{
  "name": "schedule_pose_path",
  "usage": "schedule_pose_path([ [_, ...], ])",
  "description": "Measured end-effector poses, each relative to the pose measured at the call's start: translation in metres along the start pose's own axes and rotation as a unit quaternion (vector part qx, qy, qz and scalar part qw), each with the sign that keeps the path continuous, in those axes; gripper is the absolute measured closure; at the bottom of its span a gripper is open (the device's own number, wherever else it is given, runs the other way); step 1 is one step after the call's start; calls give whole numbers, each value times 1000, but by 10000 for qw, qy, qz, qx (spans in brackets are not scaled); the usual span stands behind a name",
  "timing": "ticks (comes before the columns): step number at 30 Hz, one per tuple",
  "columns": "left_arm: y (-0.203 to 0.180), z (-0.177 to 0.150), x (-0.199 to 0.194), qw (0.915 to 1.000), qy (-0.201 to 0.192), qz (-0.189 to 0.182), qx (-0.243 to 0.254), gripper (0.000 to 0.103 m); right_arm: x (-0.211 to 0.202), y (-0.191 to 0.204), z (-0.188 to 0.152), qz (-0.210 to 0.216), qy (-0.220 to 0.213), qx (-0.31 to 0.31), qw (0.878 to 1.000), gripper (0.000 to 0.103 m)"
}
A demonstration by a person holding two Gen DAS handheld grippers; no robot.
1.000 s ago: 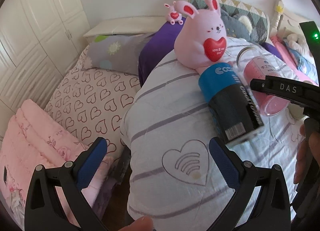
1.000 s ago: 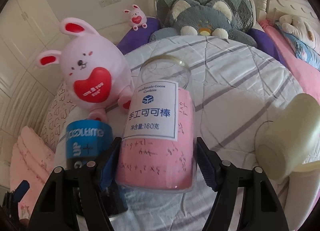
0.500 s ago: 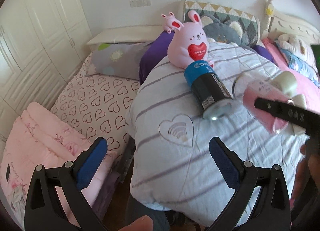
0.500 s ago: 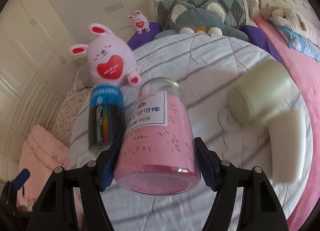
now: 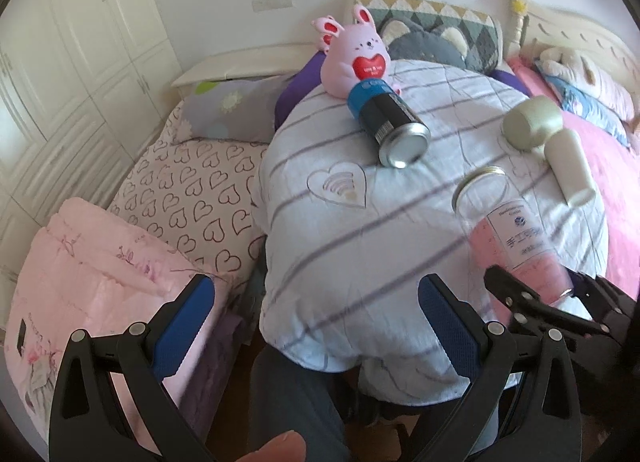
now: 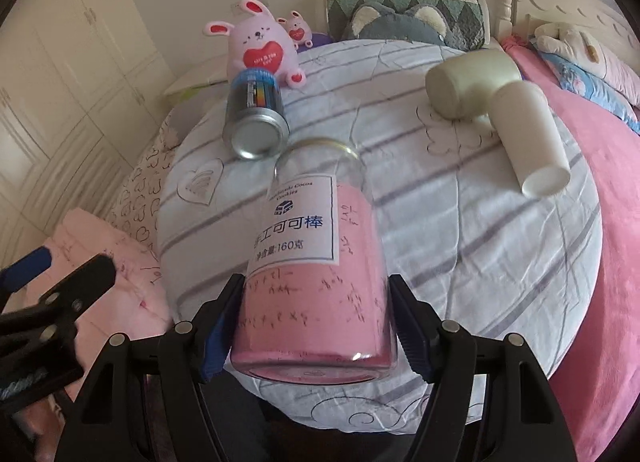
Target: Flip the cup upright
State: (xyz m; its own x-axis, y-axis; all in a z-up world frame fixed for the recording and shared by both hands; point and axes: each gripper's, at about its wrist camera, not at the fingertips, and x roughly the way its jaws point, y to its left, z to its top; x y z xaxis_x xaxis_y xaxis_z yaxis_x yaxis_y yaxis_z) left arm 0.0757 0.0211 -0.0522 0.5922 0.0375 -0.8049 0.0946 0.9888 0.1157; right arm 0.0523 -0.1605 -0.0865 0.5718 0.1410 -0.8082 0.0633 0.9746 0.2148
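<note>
A clear cup [image 6: 316, 274] with a pink lining and a white label sits between the blue pads of my right gripper [image 6: 316, 336], which is shut on its base end; its open mouth points away, tilted over the striped cushion [image 6: 460, 222]. In the left wrist view the same cup [image 5: 516, 238] hangs at the right, held by the right gripper's black fingers [image 5: 520, 298]. My left gripper [image 5: 316, 326] stands open with nothing between its pads, back from the cushion's near edge.
On the cushion lie a blue-and-black can [image 6: 254, 122] on its side, a greenish cup [image 6: 468, 82] and a white paper cup [image 6: 532, 142], both tipped over. A pink rabbit toy [image 6: 260, 50] sits behind the can. Pillows, a folded pink blanket [image 5: 88, 262] and a wardrobe surround it.
Both grippers have drawn back from the cushion. The right one has carried the cup along, lifted off the cushion, and the can and rabbit now lie farther away.
</note>
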Motion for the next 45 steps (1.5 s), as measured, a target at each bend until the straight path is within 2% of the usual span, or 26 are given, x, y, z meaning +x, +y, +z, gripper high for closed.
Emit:
schedule_pose_path([
  [3,-1,-8,-7,10000,-16,21,13,0,1,-4,-7,-25,-14,48,10000,20],
  [14,-6,-15,-32,9999,-159,2,-39,0,-46,-8,-22,-43,-449,-97,9989,19],
  [27,-39,-35,-57,9993,-187,-255,193,0,-124,-46,-51,-605,-1218,159,9906,19],
  [36,-45,-48,-79,9985,-398,-297,233,0,-143,-55,-63,-749,-1373,194,9875,19],
  [45,-46,-56,-88,9984,-424,-307,227,0,-152,-53,-69,-737,-1480,125,9862,19],
])
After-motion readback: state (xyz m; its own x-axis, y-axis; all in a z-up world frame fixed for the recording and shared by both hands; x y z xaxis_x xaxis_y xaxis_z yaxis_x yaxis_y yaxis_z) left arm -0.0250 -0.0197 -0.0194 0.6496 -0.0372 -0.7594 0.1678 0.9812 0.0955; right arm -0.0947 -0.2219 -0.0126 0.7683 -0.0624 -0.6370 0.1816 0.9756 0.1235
